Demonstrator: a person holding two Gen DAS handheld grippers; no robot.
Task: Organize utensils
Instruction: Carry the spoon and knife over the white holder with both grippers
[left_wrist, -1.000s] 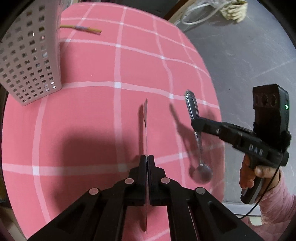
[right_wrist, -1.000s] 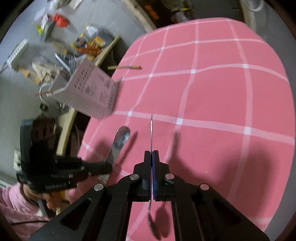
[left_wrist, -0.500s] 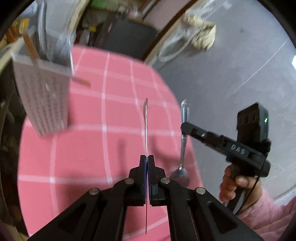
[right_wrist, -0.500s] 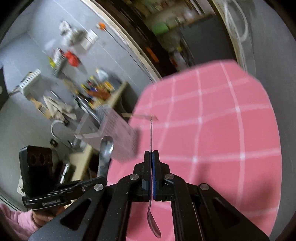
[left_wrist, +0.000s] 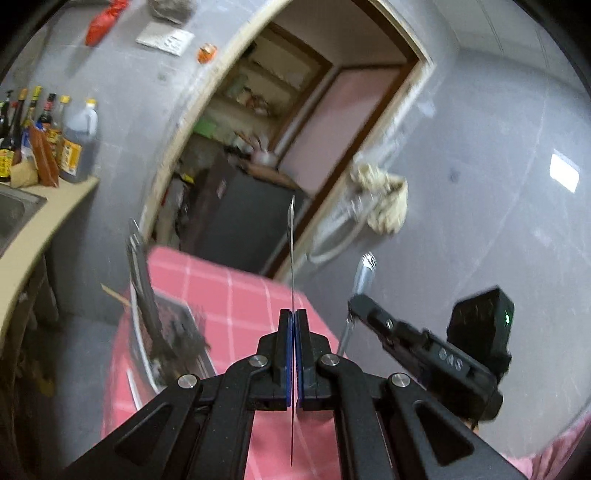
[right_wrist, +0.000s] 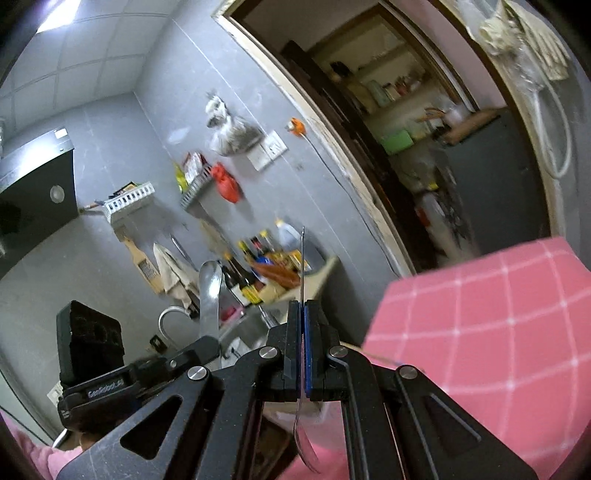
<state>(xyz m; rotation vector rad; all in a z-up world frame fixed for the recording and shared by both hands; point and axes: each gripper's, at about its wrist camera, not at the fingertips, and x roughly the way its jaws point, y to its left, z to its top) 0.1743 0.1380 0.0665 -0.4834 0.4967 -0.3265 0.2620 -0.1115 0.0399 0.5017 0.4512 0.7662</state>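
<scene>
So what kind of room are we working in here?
A home kitchen, most likely: sauce bottles stand on a counter beside a sink, a grater hangs on the grey wall, and the table wears a pink checked cloth.

It was a home kitchen. Sauce bottles (left_wrist: 48, 136) crowded a beige counter (left_wrist: 44, 225) beside a steel sink (left_wrist: 14, 214), with wall racks (right_wrist: 129, 201), a grater (right_wrist: 142, 264) and grey tiled walls. A doorway (left_wrist: 295, 122) opened onto pantry shelves (right_wrist: 388, 88).
</scene>
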